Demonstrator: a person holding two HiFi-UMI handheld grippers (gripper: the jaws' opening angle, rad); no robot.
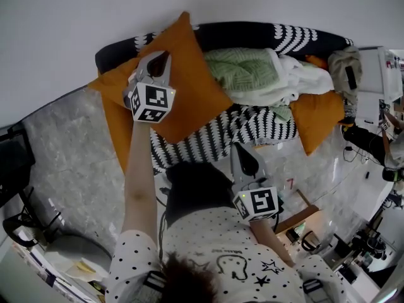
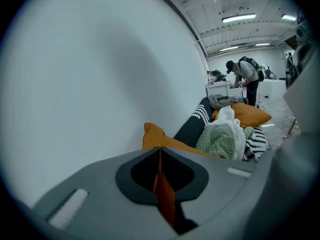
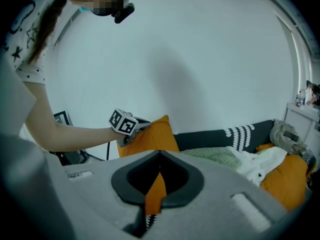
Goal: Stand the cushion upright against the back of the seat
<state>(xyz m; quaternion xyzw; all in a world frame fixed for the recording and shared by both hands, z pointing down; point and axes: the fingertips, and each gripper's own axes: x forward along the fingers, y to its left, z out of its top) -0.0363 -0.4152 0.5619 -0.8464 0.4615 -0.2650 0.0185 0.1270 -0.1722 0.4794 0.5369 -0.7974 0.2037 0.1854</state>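
White wall, dark sofa (image 1: 252,35). Orange cushion (image 1: 192,96): on edge at the seat's left end, top corner at the backrest. My left gripper (image 1: 153,65): clamped on its upper edge. Right gripper (image 1: 243,160): closed, empty. Step: settling upright. Next: probably lean flush, release.

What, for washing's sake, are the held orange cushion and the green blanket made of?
The orange cushion looks like plain woven cloth: matte, no sheen. The green blanket seems knitted or tufted, with raised ribbed lines; fibre can't be told.
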